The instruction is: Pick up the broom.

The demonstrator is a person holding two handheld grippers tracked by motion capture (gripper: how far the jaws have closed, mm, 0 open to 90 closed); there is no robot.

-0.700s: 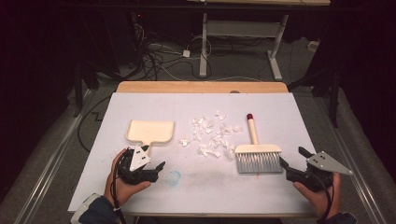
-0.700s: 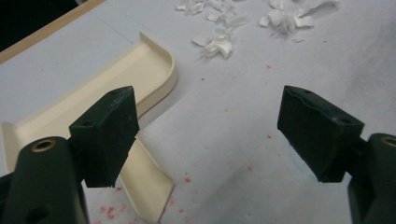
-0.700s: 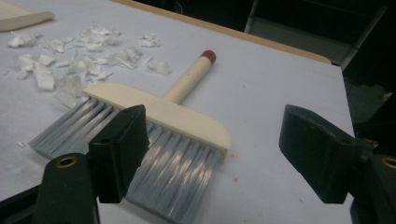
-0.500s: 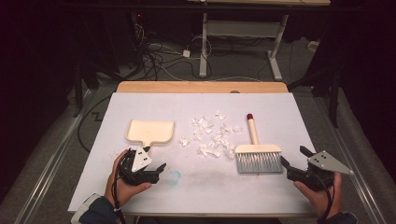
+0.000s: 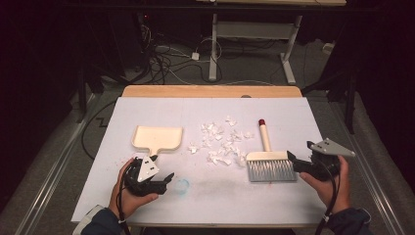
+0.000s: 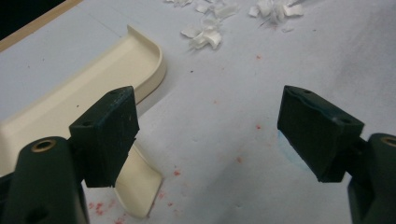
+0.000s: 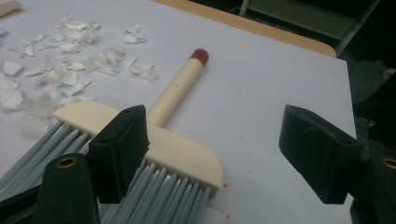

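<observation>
While both my tongs stand open and empty, left gripper (image 5: pixel 164 180) flanks the dustpan (image 5: pixel 157 138) handle, right gripper (image 5: pixel 296 162) faces the brush (image 5: pixel 269 161), positioned for pickup; paper scraps (image 5: pixel 221 142) lie between them.

The dustpan (image 5: pixel 157 138) lies just ahead of the left tool (image 5: pixel 160 179), the brush (image 5: pixel 268 162) just left of the right tool (image 5: pixel 299 162); scraps (image 5: pixel 221 143) lie between them (all on the surface (image 5: pixel 205 196)).

Over the last moments the left gripper (image 5: pixel 164 182) drifts slightly down the table away from the dustpan (image 5: pixel 157 138), while the right gripper (image 5: pixel 299 163) barely shifts beside the brush (image 5: pixel 269 163).
</observation>
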